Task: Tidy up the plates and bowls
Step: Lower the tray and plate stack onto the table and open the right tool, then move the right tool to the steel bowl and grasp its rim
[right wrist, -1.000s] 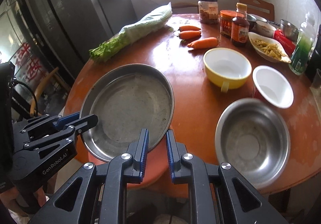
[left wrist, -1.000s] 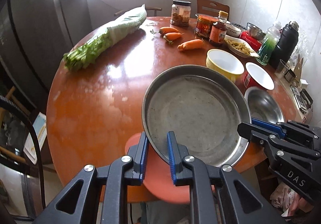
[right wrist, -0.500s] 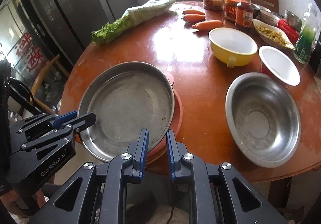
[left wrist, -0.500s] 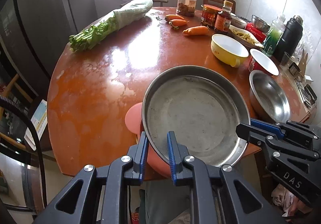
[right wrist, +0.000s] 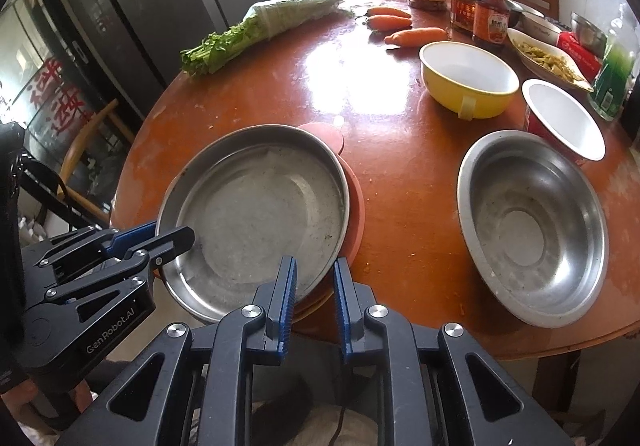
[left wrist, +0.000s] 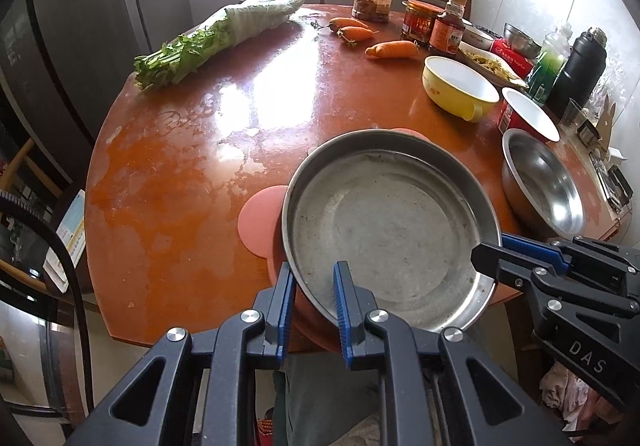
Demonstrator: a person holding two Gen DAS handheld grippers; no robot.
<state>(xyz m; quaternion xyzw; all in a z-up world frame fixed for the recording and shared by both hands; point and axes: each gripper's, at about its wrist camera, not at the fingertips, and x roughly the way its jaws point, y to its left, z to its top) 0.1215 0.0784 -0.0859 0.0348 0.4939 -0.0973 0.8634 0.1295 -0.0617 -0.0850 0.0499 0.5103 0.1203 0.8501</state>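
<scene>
A round steel plate point(left wrist: 388, 222) point(right wrist: 260, 214) lies on top of a pink plate point(left wrist: 260, 222) point(right wrist: 354, 214) at the near edge of the round wooden table point(right wrist: 400, 150), partly overhanging it. My left gripper point(left wrist: 313, 298) point(right wrist: 168, 236) is shut on the steel plate's near-left rim. My right gripper point(right wrist: 314, 286) point(left wrist: 494, 250) is shut on its near-right rim, and the pink plate's edge also lies between those fingers. To the right stand a steel bowl point(right wrist: 532, 226), a yellow bowl point(right wrist: 468, 78) and a red bowl with a white inside point(right wrist: 564, 118).
Bagged celery point(right wrist: 272, 22) and three carrots point(right wrist: 416, 36) lie at the back of the table. Jars, a sauce bottle point(right wrist: 490, 14), a dish of food point(right wrist: 548, 60), a green bottle and a black flask point(left wrist: 580, 66) crowd the back right. A refrigerator stands to the left.
Both grippers have carried the two stacked plates forward and down, from beyond the table's near edge to over the tabletop. Neither grip has visibly changed.
</scene>
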